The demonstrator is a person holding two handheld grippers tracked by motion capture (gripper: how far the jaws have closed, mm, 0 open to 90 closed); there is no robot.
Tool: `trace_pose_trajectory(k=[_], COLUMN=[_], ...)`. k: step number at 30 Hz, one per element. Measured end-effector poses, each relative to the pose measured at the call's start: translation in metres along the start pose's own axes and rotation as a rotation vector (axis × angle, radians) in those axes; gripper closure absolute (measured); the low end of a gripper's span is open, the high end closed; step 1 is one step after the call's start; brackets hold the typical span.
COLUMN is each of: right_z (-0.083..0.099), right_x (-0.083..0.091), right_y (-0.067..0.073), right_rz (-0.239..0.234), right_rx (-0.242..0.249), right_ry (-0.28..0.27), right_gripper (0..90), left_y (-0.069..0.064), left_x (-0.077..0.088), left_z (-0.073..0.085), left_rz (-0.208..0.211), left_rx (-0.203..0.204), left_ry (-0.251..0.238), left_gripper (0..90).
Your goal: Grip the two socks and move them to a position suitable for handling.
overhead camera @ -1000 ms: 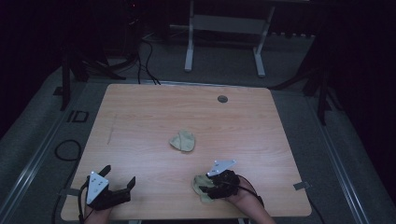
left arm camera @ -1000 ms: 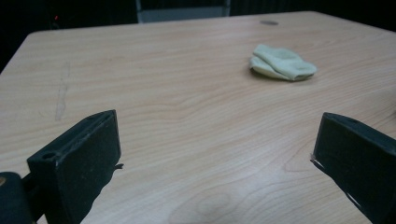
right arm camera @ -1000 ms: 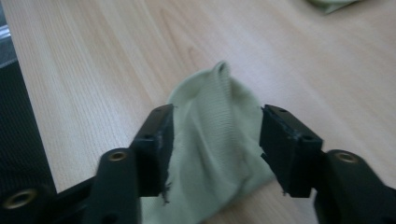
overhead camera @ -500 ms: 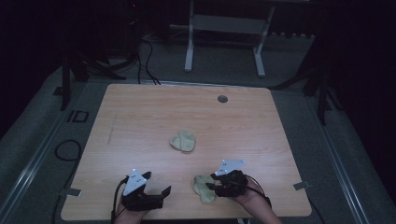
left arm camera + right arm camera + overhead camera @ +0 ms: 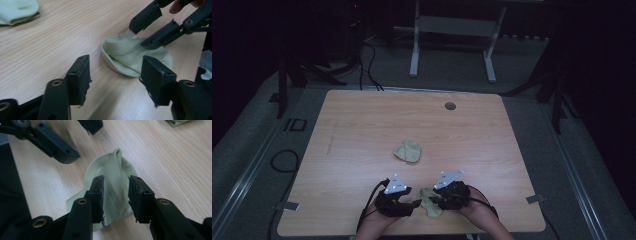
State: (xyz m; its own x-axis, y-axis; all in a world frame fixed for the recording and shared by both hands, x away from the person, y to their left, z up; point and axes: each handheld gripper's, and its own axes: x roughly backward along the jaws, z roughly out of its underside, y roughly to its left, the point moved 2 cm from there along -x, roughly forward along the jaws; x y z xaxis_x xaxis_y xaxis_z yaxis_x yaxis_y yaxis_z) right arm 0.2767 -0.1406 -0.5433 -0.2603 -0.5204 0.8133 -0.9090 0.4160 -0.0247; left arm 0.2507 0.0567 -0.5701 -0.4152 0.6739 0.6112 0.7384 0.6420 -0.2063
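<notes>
A pale green sock (image 5: 430, 204) lies near the table's front edge, between my two grippers. My right gripper (image 5: 115, 187) comes at it from the right. Its jaws have just been closing and now pinch a raised ribbed fold of the sock (image 5: 113, 173). My left gripper (image 5: 115, 67) points at the sock (image 5: 130, 55) from the left, a little short of it. Its jaws have just been closing too but stand open, with bare wood between them. The right gripper (image 5: 136, 35) shows beyond it, with cloth drawn up into it. A second sock (image 5: 408, 151) lies bunched mid-table.
The wooden table (image 5: 362, 125) has a round cable hole (image 5: 450, 106) near its far edge. Its front edge runs just below both hands. A desk frame (image 5: 452, 40) and cables stand on the dark floor beyond the table.
My left gripper has swept from the front left corner rightward to the sock, and its jaws have narrowed. The right gripper has stayed on the sock.
</notes>
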Motion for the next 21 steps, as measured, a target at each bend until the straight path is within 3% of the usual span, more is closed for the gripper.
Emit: trace_pose_trajectory(k=[3,5,13,16,21], right_z=[0.001,0.003,0.007,0.008,0.008], right_x=[-0.008,-0.012,-0.016,-0.016,-0.013], right_y=[-0.001,-0.003,-0.002,-0.002,0.0], right_rz=[-0.001,-0.007,-0.025,-0.027,-0.008], right_rx=[0.012,0.015,0.027,0.018,0.009], right_ry=[0.024,0.037,0.05,0.045,0.037], right_gripper=[67.8,70.6,81.9,82.9,84.7], left_y=[0.005,0.006,0.008,0.006,0.001], left_x=[-0.008,-0.013,-0.028,-0.031,-0.028], left_z=[-0.004,-0.005,-0.011,-0.012,-0.015], left_rz=[0.04,0.03,0.091,0.066,0.02], left_rx=[0.002,-0.016,0.02,0.006,-0.025], left_ry=[0.029,0.059,0.088,0.101,0.094], left_gripper=[48.5,52.7,74.1,87.4,89.1])
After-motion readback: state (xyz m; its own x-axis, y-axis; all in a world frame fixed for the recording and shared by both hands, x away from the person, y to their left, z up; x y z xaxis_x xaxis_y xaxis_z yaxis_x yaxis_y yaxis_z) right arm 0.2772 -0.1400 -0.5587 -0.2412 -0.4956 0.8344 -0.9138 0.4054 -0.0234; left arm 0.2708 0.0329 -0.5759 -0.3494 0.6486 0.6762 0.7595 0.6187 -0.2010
